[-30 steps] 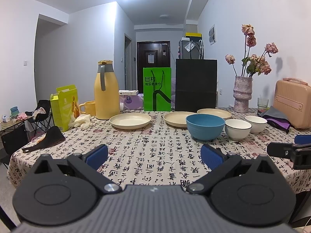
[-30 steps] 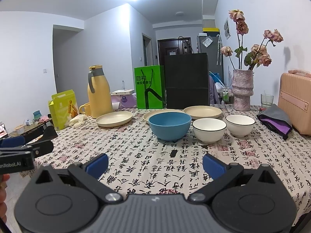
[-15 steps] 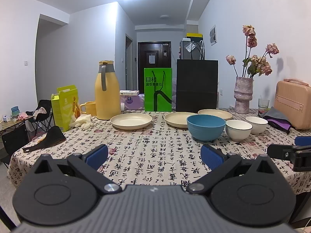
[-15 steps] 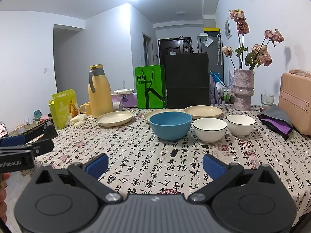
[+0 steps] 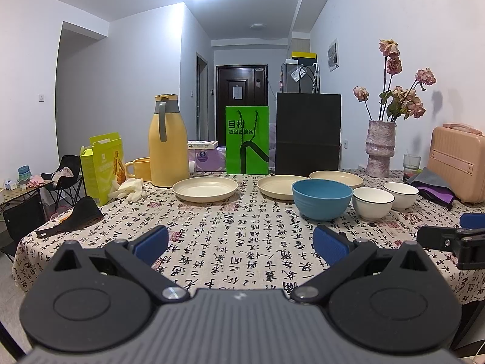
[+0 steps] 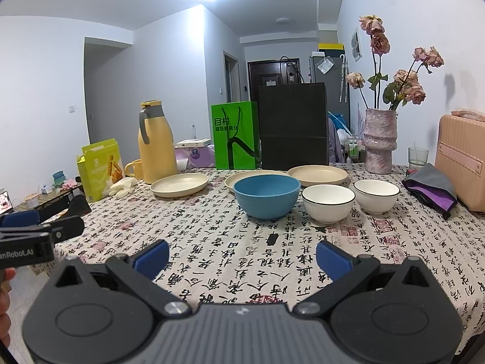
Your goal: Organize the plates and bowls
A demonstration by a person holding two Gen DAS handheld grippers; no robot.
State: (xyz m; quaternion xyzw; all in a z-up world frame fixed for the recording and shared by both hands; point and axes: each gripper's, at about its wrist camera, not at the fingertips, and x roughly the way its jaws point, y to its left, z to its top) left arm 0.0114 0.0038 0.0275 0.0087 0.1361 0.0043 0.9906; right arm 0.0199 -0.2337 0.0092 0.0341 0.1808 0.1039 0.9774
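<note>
Two grippers, left gripper (image 5: pixel 241 244) and right gripper (image 6: pixel 242 257), fingers spread, holding nothing, at table's (image 6: pixel 212 242) near edge. Three plates (image 5: pixel 205 188) in row toward far edge; blue bowl (image 6: pixel 266 195) and two white bowls (image 6: pixel 328 203) in front, mid-table.

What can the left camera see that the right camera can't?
Only the left wrist view shows the right gripper's tip poking in at the edge, open. Only the right wrist view shows the left gripper's tip with some printed letters, a bit of the person's hand, and small bottles behind the black bag. Both show the blue bowl, two white bowls, three cream plates, the yellow jug and the vase of flowers. Each camera's own gripper is open and empty.
</note>
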